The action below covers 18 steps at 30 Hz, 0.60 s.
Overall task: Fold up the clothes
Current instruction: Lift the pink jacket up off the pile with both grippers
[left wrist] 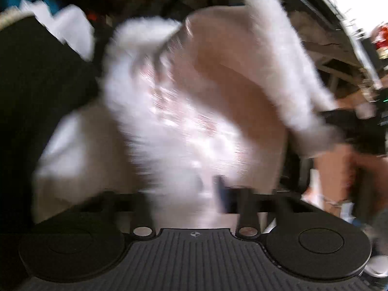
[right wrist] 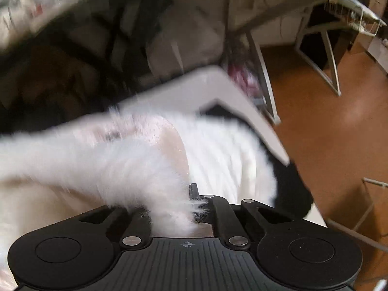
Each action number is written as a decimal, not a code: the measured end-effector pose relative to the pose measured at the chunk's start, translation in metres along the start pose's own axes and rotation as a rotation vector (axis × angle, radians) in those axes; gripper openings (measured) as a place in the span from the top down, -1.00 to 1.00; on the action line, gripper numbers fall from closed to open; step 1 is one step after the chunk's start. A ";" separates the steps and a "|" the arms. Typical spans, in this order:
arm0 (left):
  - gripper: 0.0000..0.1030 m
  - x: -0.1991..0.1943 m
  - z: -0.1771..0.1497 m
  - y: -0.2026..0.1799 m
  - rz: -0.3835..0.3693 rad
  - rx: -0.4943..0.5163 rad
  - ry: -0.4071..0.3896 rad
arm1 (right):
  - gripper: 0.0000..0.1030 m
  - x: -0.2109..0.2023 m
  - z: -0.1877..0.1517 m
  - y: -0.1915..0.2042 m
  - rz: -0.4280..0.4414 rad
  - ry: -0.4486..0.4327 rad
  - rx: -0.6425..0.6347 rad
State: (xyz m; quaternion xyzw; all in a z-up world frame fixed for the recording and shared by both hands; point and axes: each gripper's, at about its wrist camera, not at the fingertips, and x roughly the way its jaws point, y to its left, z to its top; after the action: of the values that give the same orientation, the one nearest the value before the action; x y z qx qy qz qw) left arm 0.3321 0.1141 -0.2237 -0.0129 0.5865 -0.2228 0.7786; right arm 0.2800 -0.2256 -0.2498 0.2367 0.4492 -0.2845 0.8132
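Fluffy white garment (left wrist: 184,126) fills both views, bunched right at the jaws. Left gripper (left wrist: 208,191) looks clamped on a fold of it; right gripper (right wrist: 179,206) is clamped on a furry edge. It hangs between them over the pale table (right wrist: 242,97), a black garment (right wrist: 291,189) beside it. I judge this the pick-up step; next, spread it flat, both grips firm.

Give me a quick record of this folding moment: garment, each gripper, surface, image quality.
garment: white fluffy garment with a smooth pinkish lining
left gripper: shut on the garment
right gripper: shut on the garment's furry edge
surface: pale table, a black item at its edge
image quality: both views motion-blurred
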 end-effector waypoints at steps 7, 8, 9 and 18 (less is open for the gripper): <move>0.82 -0.085 0.023 0.003 0.121 -0.094 -0.297 | 0.94 -0.135 0.071 -0.016 0.302 -0.436 -0.013; 0.82 -0.102 0.027 -0.002 0.149 -0.103 -0.351 | 0.94 -0.148 0.082 -0.023 0.341 -0.456 0.015; 0.83 -0.119 0.032 -0.008 0.174 -0.112 -0.406 | 0.94 -0.162 0.092 -0.030 0.379 -0.476 0.044; 0.84 -0.235 0.029 -0.093 0.211 -0.142 -0.732 | 0.95 -0.304 0.170 -0.111 0.729 -0.673 0.065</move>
State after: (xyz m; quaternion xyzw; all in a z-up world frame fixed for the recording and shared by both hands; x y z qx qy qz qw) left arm 0.2778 0.1088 0.0250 -0.0853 0.2818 -0.0808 0.9522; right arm 0.1741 -0.3395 0.0818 0.2986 0.0406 -0.0562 0.9519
